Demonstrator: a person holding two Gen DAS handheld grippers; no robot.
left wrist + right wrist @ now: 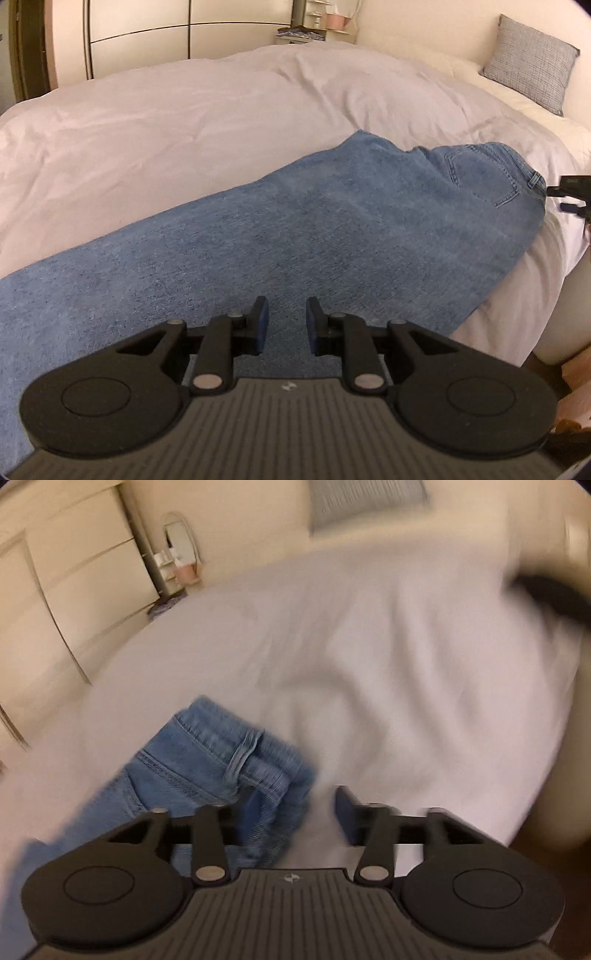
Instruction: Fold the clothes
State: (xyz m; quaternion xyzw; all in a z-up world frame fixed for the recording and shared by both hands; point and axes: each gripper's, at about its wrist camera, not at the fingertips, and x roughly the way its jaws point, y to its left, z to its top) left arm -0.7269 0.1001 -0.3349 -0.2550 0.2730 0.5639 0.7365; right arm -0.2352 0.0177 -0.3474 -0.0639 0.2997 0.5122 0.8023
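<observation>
Jeans [295, 236] lie stretched across the bed [184, 122], on top of a pale duvet. We note the leg running from lower left toward upper right in the left wrist view, with the back pocket [484, 177] and waistband at the far right end, near the bed's edge.

Left gripper [287, 325]: we find its jaws parted by a moderate gap, both blue pads [263, 321] visible, nothing between them. It hangs over the denim of the leg; whether the fingertips touch the cloth we cannot tell.

Right gripper [295, 812]: we find its jaws parted wider. The waistband [236, 749] with a belt loop [242, 755] sits at its left finger, and a bunched fold of denim lies in the gap beside that finger. The right finger stands over bare duvet, apart from the cloth. The jaws are not closed on the fabric. This view is blurred, so finer contact cannot be judged.

In the left wrist view we see the other gripper's tip at the far right, just beside the waistband.

Surroundings: a grey cushion [532, 62] leans against the cream headboard [424, 33]; cream cabinet doors [140, 40] stand behind the bed; a small shelf [317, 18] with items is in the corner. A dark object [554, 598] lies at the right of the right wrist view, too blurred to identify.
</observation>
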